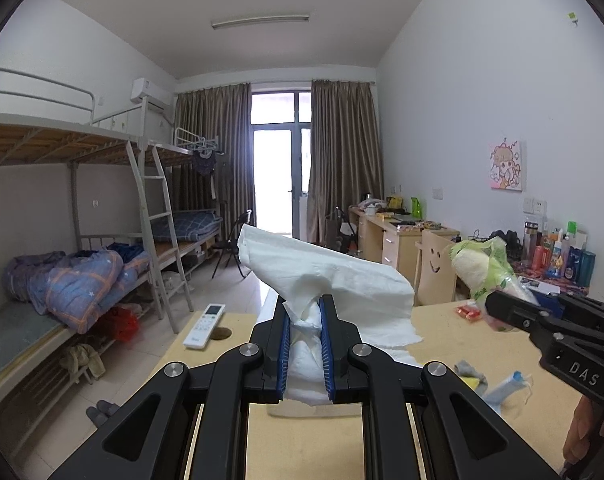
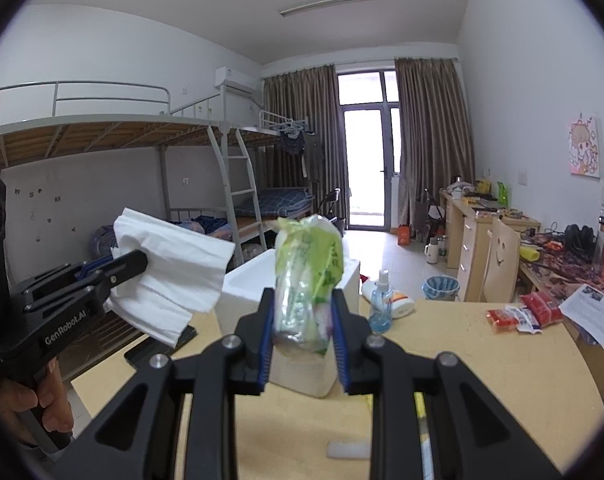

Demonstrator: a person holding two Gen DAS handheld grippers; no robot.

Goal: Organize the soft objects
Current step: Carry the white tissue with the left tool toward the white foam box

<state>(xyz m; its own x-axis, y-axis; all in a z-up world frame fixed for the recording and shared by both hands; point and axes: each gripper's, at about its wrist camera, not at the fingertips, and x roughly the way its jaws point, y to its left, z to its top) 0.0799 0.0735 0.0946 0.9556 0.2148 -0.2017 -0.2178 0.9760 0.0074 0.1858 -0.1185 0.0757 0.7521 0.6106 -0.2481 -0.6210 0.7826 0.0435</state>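
Crumpled white tissue paper [image 1: 326,280], limp, light and tear-prone, hangs pinched mid-bunch in the left gripper [image 1: 305,344] above the white foam box [image 2: 242,292]; beside it the right gripper [image 2: 302,344] clamps a squashy green-printed plastic bag [image 2: 308,276]

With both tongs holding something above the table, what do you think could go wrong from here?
1. The left tongs pinch only a bunched fold of the tissue; thin paper may tear or slip.
2. The right tongs grip the green bag near its bottom, so its top could flop or slide out.
3. The spray bottle stands beside the white box; lowering there might topple it.
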